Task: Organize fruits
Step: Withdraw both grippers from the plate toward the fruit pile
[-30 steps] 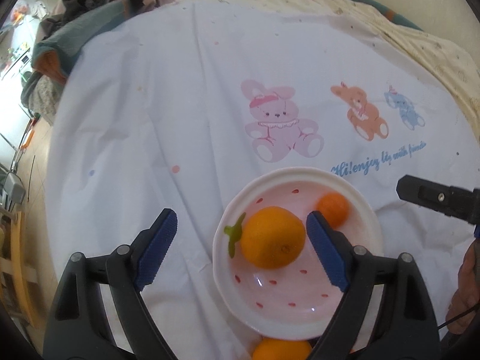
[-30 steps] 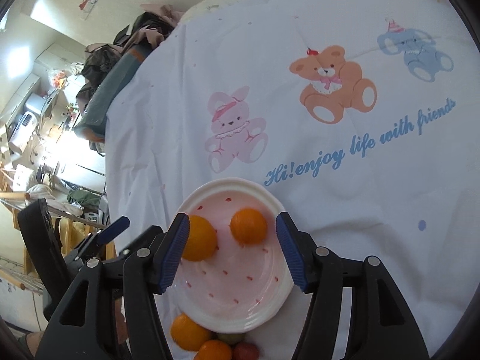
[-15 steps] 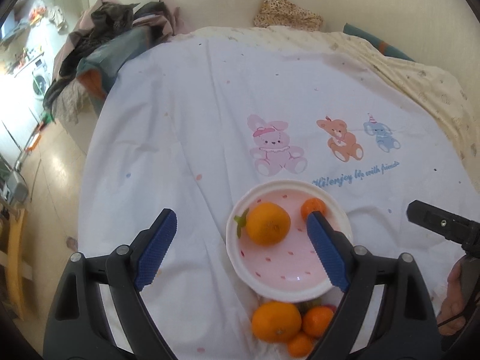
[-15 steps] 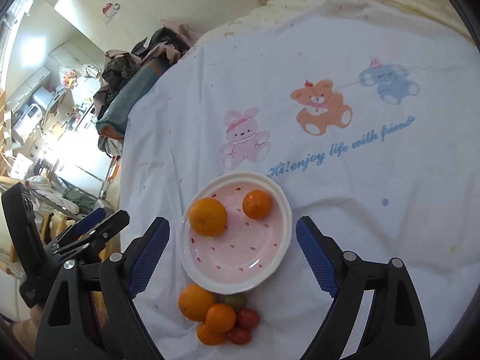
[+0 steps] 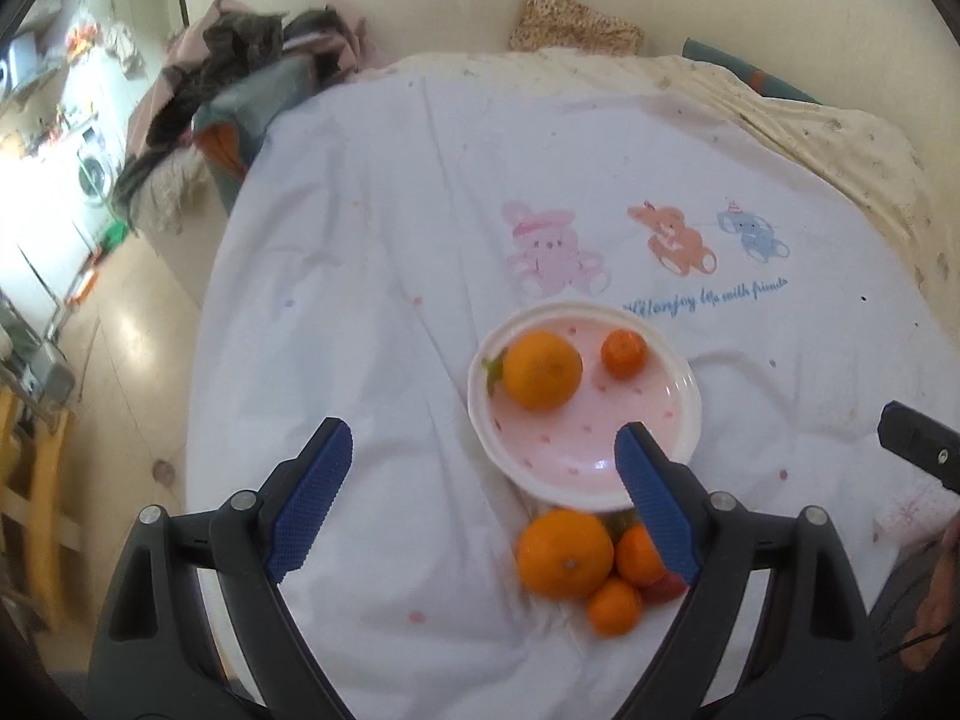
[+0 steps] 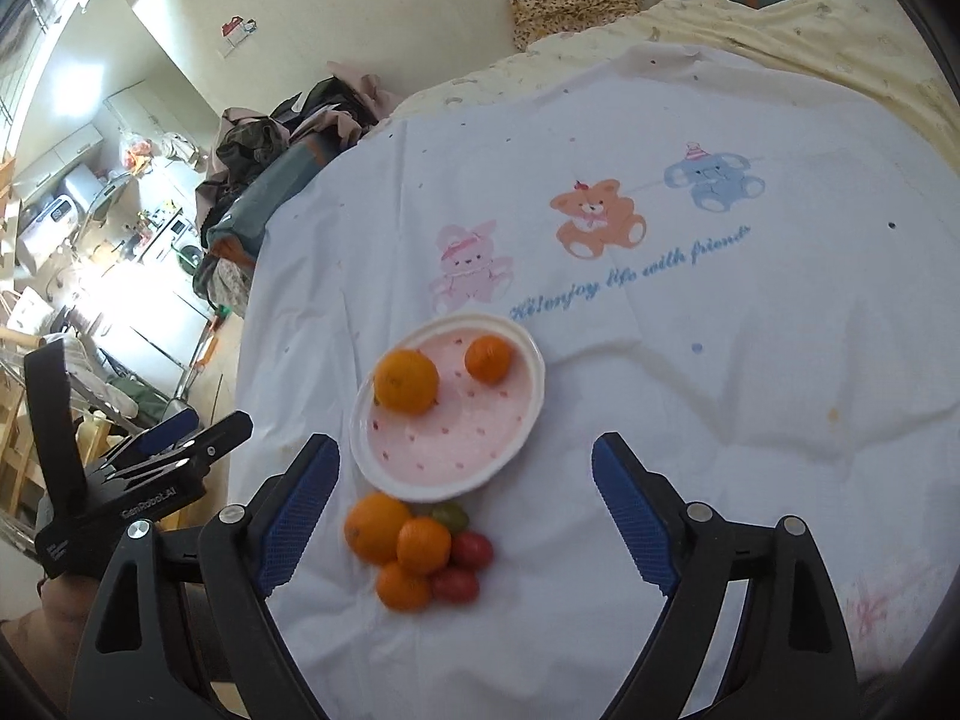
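A pink strawberry-print plate (image 5: 678, 420) (image 6: 516, 414) lies on the white cartoon-print cloth. It holds a large orange (image 5: 542, 368) (image 6: 406, 381) and a small mandarin (image 5: 624, 353) (image 6: 488, 359). In front of the plate lies a pile of fruit: a big orange (image 5: 565, 553) (image 6: 375, 527), smaller mandarins (image 6: 423, 545), red tomatoes (image 6: 471, 549) and a green one (image 6: 451, 516). My left gripper (image 5: 483, 498) is open and empty above the cloth, near the pile. My right gripper (image 6: 465, 510) is open and empty above the pile.
The cloth (image 5: 372, 276) covers a bed with a cream blanket (image 6: 780, 24) at the back. Clothes (image 5: 240, 78) are piled at the far left corner. The floor and furniture lie beyond the left edge.
Both grippers have pulled back and up from the plate. The right jaws opened wider, leaving the small mandarin on the plate. The fruit pile has come into view.
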`<state>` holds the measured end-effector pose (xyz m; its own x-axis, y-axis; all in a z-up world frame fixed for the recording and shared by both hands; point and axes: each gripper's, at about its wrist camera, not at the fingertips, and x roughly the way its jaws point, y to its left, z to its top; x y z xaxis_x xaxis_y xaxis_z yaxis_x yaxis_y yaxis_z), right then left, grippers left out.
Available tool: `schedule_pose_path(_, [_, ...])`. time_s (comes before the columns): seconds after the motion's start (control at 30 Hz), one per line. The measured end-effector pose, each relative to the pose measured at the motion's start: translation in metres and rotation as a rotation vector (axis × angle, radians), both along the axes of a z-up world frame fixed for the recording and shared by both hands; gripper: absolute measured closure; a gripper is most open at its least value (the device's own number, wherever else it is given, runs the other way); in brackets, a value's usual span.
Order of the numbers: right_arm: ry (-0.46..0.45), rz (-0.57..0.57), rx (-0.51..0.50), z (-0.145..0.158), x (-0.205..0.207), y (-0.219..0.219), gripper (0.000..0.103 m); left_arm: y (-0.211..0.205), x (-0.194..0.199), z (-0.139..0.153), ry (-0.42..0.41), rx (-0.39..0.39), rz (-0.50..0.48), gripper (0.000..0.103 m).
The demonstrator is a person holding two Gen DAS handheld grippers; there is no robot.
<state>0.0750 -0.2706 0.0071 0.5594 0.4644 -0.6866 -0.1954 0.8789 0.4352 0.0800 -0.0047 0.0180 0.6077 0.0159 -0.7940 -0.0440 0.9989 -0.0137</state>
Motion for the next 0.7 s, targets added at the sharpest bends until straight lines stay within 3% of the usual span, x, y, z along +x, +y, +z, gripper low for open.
schedule_pose_path(0.4, [0.064, -0.034, 0.019, -0.015, -0.014, -0.008, 0.014, 0.020, -0.025, -0.029, 0.119, -0.066, 0.060, 0.016])
schedule_pose_path(0.53, [0.098, -0.097, -0.033, -0.022, -0.011, -0.007, 0.014, 0.009, -0.025, -0.050, 0.229, -0.056, -0.002, 0.016])
schedule_pose_path(0.7, [0.132, -0.074, 0.002, -0.030, -0.010, -0.007, 0.014, -0.013, -0.023, -0.084, 0.371, -0.065, -0.074, 0.024])
